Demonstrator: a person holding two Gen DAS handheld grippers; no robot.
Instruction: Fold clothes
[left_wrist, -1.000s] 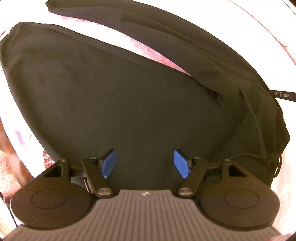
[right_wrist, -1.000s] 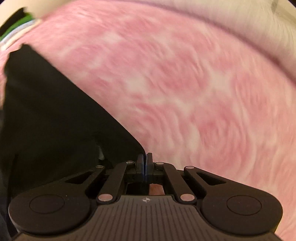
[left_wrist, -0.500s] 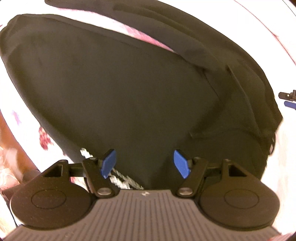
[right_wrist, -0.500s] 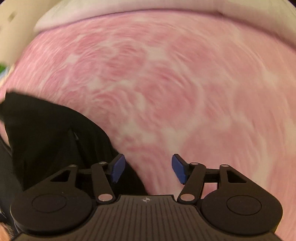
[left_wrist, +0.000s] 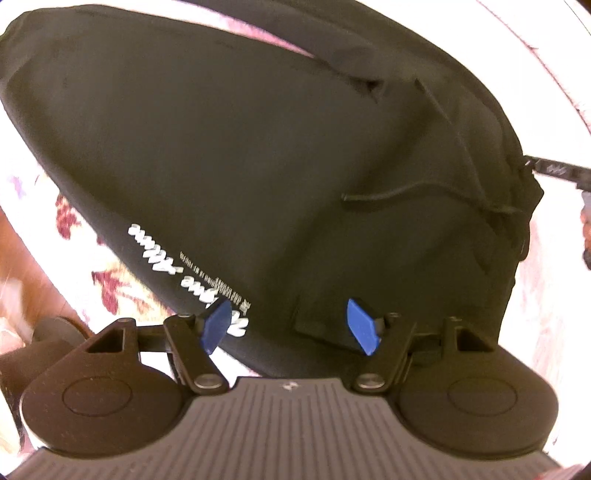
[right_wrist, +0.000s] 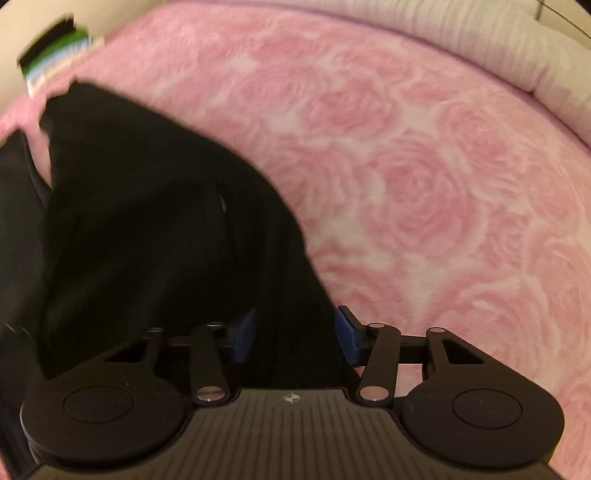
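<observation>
A black garment (left_wrist: 240, 155) with white lettering (left_wrist: 184, 280) and a drawstring (left_wrist: 413, 192) lies spread on the bed and fills most of the left wrist view. My left gripper (left_wrist: 290, 326) is open just above its near edge, holding nothing. In the right wrist view the same black garment (right_wrist: 147, 240) lies on the left side. My right gripper (right_wrist: 295, 338) is open, with an edge of the black cloth lying between its blue pads (right_wrist: 347, 338), ungripped.
The bed has a pink rose-patterned cover (right_wrist: 424, 184). A grey-white ribbed pillow (right_wrist: 498, 51) lies along its far edge. A stack of folded coloured clothes (right_wrist: 55, 62) sits at the far left. My right gripper's tip (left_wrist: 554, 171) shows at the garment's right edge.
My right gripper opened, let go of the cloth and swung left over the garment. My left gripper drew back toward the near edge, bringing the white lettering into view.
</observation>
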